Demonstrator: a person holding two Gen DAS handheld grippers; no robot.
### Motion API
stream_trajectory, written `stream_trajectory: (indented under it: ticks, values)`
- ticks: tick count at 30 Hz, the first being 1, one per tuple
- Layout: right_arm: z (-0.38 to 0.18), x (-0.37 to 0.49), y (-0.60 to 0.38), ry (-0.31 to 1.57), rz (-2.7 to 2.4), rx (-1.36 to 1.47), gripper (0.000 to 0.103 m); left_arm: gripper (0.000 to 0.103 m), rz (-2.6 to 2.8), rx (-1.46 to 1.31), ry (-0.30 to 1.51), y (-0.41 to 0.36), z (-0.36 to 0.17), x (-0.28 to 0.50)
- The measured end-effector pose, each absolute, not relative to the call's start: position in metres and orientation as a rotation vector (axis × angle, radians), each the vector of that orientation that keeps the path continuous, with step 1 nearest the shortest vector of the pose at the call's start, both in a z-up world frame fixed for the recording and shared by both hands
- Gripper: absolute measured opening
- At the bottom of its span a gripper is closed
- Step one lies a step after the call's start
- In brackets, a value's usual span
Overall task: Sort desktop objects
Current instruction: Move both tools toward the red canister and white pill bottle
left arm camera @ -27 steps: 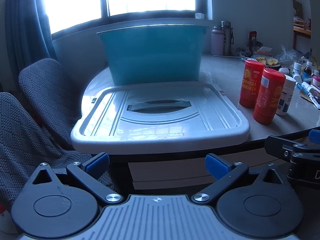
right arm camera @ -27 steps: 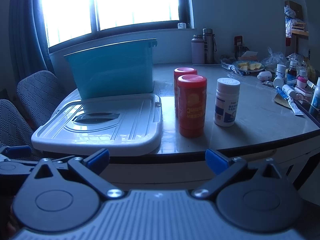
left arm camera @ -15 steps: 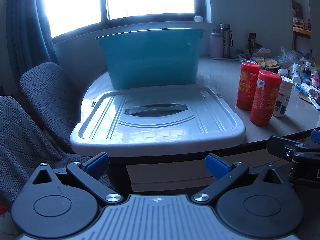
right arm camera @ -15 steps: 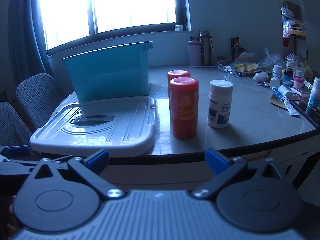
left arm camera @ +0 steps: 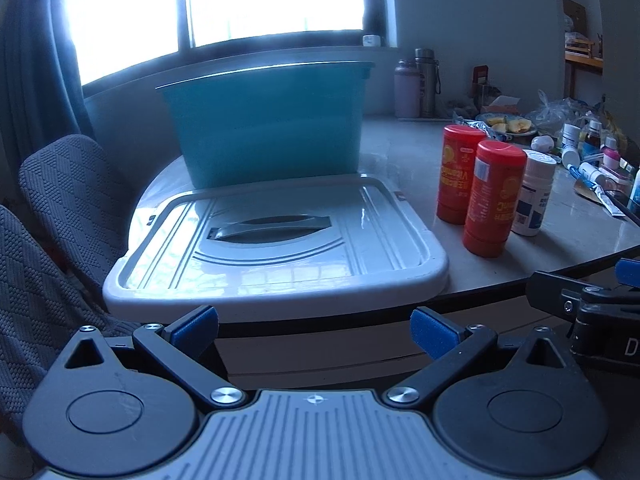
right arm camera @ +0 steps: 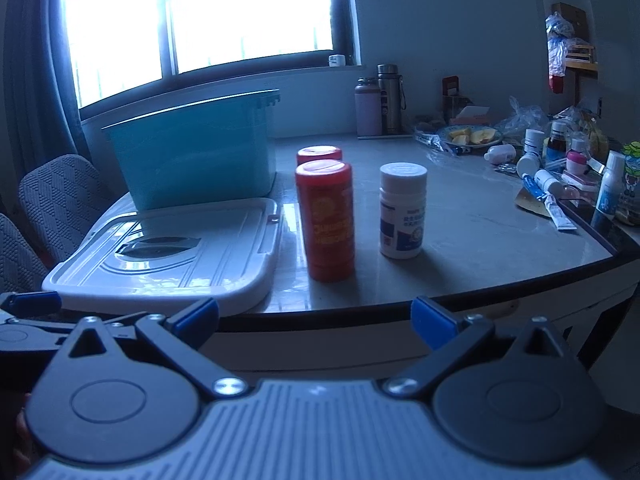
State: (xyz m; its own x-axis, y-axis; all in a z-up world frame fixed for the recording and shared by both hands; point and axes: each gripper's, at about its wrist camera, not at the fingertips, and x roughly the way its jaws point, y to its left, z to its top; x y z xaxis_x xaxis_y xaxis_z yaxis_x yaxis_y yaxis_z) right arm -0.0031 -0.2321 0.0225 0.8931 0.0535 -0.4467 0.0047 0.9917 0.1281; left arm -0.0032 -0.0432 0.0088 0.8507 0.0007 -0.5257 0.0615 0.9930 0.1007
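Note:
A teal storage bin [left arm camera: 266,120] stands at the table's back left, with its white lid [left arm camera: 280,248] lying flat in front of it. Two red canisters [right arm camera: 326,220] and a white pill bottle [right arm camera: 402,210] stand upright to the right of the lid; they also show in the left wrist view [left arm camera: 494,196]. My left gripper [left arm camera: 314,330] is open and empty, held off the table's front edge before the lid. My right gripper [right arm camera: 314,318] is open and empty, off the front edge before the nearer red canister [right arm camera: 326,220].
Small bottles, tubes and packets [right arm camera: 560,168] clutter the far right of the table. Two flasks [right arm camera: 380,100] stand at the back by the wall, next to a plate of fruit [right arm camera: 470,136]. Grey chairs [left arm camera: 60,208] stand at the left.
Both grippers have drawn back and shifted a little, so the lid, bin and canisters look smaller and farther. Both stay open and empty. Nothing on the table moved.

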Motion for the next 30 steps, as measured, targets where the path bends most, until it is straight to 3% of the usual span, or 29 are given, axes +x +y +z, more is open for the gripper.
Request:
stream_trajectory:
  ticks: [30]
  values:
    - [0.031, -0.003, -0.303, 0.447, -0.108, 0.135, 0.103, 0.103, -0.191, 0.126, 0.517, -0.123, 0.017, 0.034]
